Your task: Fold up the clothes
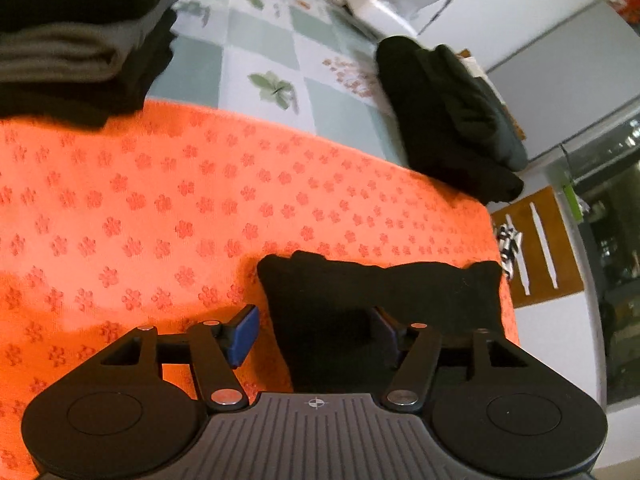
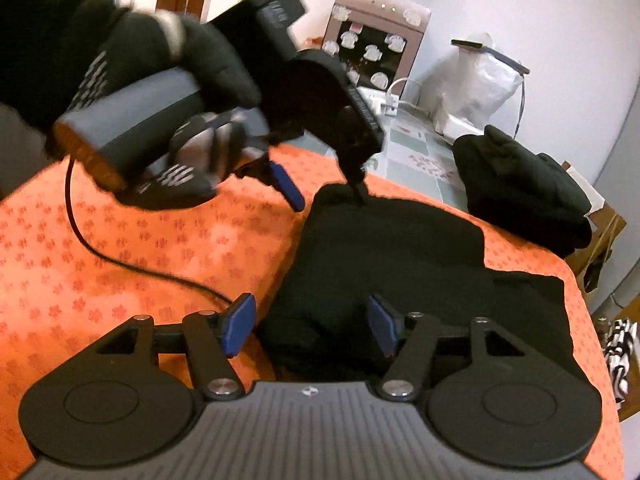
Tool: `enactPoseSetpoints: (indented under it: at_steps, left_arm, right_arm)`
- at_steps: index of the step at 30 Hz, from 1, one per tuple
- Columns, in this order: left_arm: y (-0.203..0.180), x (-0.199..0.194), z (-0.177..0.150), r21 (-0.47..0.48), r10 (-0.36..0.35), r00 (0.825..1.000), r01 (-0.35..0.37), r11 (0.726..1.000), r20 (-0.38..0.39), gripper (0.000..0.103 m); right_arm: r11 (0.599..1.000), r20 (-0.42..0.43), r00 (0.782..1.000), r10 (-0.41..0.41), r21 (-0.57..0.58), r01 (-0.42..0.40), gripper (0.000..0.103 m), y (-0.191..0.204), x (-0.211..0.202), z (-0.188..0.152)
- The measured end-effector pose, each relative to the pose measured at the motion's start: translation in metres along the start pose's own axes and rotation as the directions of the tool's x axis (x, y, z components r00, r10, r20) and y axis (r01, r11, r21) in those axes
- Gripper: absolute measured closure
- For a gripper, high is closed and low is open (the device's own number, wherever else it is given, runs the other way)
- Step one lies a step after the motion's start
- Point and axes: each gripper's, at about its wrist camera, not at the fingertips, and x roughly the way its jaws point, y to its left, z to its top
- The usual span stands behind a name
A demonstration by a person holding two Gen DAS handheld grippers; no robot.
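Observation:
A black garment (image 2: 404, 256) lies partly folded on the orange flower-patterned cloth (image 2: 132, 256). My right gripper (image 2: 312, 324) is open, its blue pads astride the garment's near edge. My left gripper (image 1: 316, 332) is open too, with the garment's far edge (image 1: 384, 292) between its fingers. In the right wrist view the left gripper (image 2: 326, 196) hangs over the garment's far corner, held by a gloved hand (image 2: 168, 128).
A stack of folded dark and grey clothes (image 1: 76, 52) sits at the left. A pile of black clothes (image 1: 452, 120) lies at the far right on the checked tablecloth (image 1: 256, 56). A cable (image 2: 120, 256) trails over the orange cloth. The table edge drops off at the right.

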Motion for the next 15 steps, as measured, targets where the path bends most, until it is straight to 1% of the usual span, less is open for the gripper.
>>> enactPoseSetpoints:
  at_steps: [1,2,3,4,5,6,7,9,11,13,15]
  left_arm:
    - [0.001,0.001,0.0,-0.01,-0.001,1.0,0.001,1.0,0.015,0.039]
    - [0.001,0.001,0.0,-0.02,-0.001,1.0,0.001,1.0,0.027,0.039]
    - [0.002,0.001,0.0,-0.029,0.001,0.999,0.0,1.0,0.037,0.04]
    - [0.002,0.001,0.001,-0.039,0.002,0.999,0.0,0.999,0.047,0.05]
    - [0.001,0.001,0.0,-0.036,-0.001,0.998,0.003,0.999,0.056,0.058]
    - [0.0,0.001,-0.001,-0.03,-0.006,0.998,0.008,1.0,0.065,0.063]
    - [-0.001,0.001,-0.002,-0.024,-0.011,0.997,0.013,1.0,0.074,0.072]
    - [-0.004,-0.002,-0.003,-0.005,-0.013,0.995,0.013,1.0,0.095,0.077]
    - [-0.009,-0.008,-0.004,0.012,-0.007,0.993,0.006,1.0,0.118,0.079]
    - [-0.015,-0.017,-0.003,0.004,-0.005,0.991,0.005,1.0,0.137,0.079]
    - [-0.024,-0.029,-0.001,0.007,-0.002,0.988,0.001,1.0,0.156,0.079]
  right_arm:
    - [1.0,-0.008,1.0,-0.01,-0.011,0.01,0.04,0.003,0.003,-0.002]
    - [1.0,-0.013,1.0,-0.022,-0.013,0.022,0.048,0.005,0.005,-0.004]
    - [1.0,-0.018,1.0,-0.024,-0.007,0.023,0.051,0.005,0.007,-0.005]
    - [1.0,-0.02,1.0,-0.02,0.009,0.02,0.061,0.004,0.008,-0.006]
    - [0.999,-0.022,1.0,-0.022,0.027,0.022,0.075,0.001,0.009,-0.005]
    - [0.999,-0.024,0.999,-0.024,0.045,0.025,0.078,-0.001,0.009,-0.005]
    - [0.998,-0.024,0.999,-0.025,0.062,0.026,0.081,-0.004,0.009,-0.005]
    - [0.996,-0.012,1.0,-0.019,0.082,0.02,0.084,-0.008,0.004,-0.003]
    - [0.996,0.005,1.0,-0.011,0.093,0.011,0.085,-0.01,-0.003,0.001]
    - [0.994,0.03,1.0,0.004,0.113,-0.007,0.086,-0.014,-0.012,0.006]
    - [0.988,0.054,0.998,0.021,0.154,-0.029,0.086,-0.022,-0.022,0.012]
